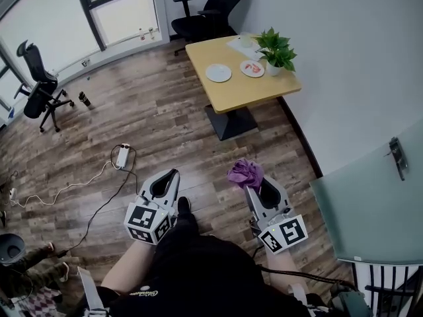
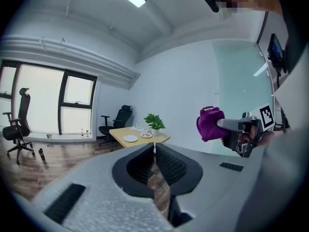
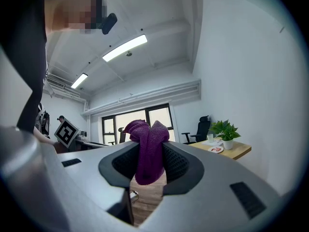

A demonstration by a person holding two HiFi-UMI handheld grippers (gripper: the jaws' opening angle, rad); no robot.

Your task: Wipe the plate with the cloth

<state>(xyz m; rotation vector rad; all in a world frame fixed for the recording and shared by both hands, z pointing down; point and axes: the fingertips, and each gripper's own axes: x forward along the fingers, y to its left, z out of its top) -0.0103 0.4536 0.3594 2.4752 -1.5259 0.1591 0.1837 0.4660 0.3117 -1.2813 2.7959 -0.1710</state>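
Note:
A bunched purple cloth point(image 1: 245, 174) sticks out of my right gripper point(image 1: 252, 185), whose jaws are shut on it; the same cloth point(image 3: 147, 149) fills the gap in the right gripper view. My left gripper point(image 1: 168, 177) hangs beside it over the wooden floor, jaws closed with nothing between them point(image 2: 154, 153). Far ahead on the yellow table point(image 1: 238, 88) lie a plain white plate point(image 1: 219, 72) and a second plate with red marks point(image 1: 252, 68). In the left gripper view the plain plate point(image 2: 130, 138) shows small on the distant table.
A potted plant point(image 1: 276, 50) stands at the table's right edge by the wall. Office chairs point(image 1: 210, 8) point(image 1: 38, 88) stand behind the table and at the left. A power strip with cables point(image 1: 121, 156) lies on the floor. A glass panel point(image 1: 377, 197) is at the right.

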